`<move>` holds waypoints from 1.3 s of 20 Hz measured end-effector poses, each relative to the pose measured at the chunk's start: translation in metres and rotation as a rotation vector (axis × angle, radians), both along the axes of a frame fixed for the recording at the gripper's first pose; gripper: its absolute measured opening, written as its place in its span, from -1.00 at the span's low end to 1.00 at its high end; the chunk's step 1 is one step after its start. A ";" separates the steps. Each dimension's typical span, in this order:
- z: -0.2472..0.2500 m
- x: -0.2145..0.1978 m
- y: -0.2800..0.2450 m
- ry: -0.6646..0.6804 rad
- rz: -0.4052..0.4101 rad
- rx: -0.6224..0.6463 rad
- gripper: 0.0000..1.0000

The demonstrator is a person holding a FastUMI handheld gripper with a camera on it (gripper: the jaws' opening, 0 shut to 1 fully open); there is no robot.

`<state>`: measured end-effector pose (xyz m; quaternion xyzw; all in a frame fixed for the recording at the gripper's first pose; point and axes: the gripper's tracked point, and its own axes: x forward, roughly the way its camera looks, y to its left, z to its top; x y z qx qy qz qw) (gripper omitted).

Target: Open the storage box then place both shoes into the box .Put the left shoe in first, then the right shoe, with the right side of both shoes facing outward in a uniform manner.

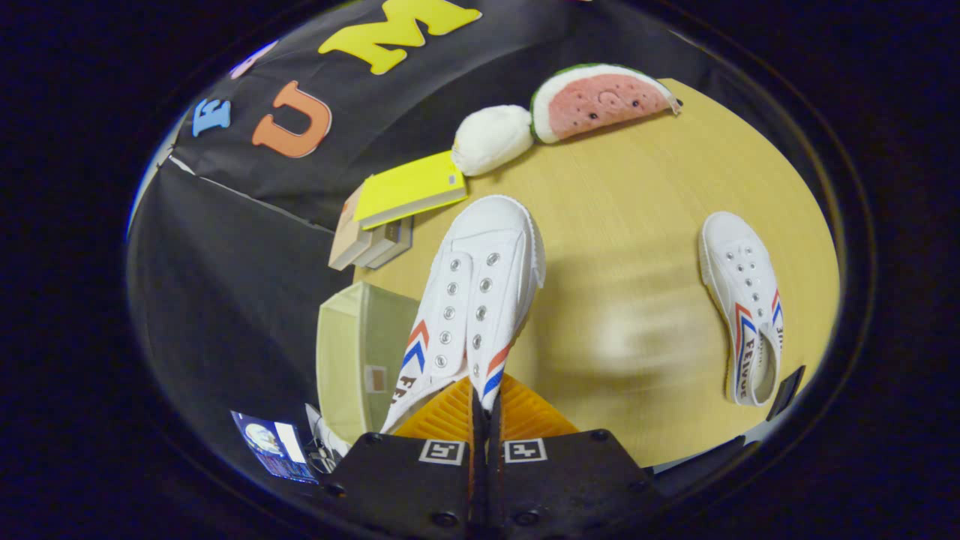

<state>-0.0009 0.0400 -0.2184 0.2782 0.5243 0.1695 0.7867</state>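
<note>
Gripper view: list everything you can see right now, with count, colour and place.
held shoe: 1, white with red and blue stripes, clamped at its heel end between the fingers, toe pointing ahead over the table edge.
second shoe: 1, white with red and blue stripes, lying on the table off to the side of the fingers.
storage box: 1, pale yellow-green, beside the held shoe, at the table edge.
books: small stack, yellow one on top, beyond the box.
watermelon plush: 1, red and green, far side of table.
white plush: 1, next to the watermelon.
table: 1, light wood.
gripper: 1, fingers shut on the held shoe.
</note>
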 end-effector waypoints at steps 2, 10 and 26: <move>0.030 -0.001 0.022 -0.040 0.014 -0.013 -0.89; 0.082 -0.028 0.171 -0.048 0.161 0.027 -0.89; -0.049 -0.055 0.293 0.243 0.193 -0.174 -0.89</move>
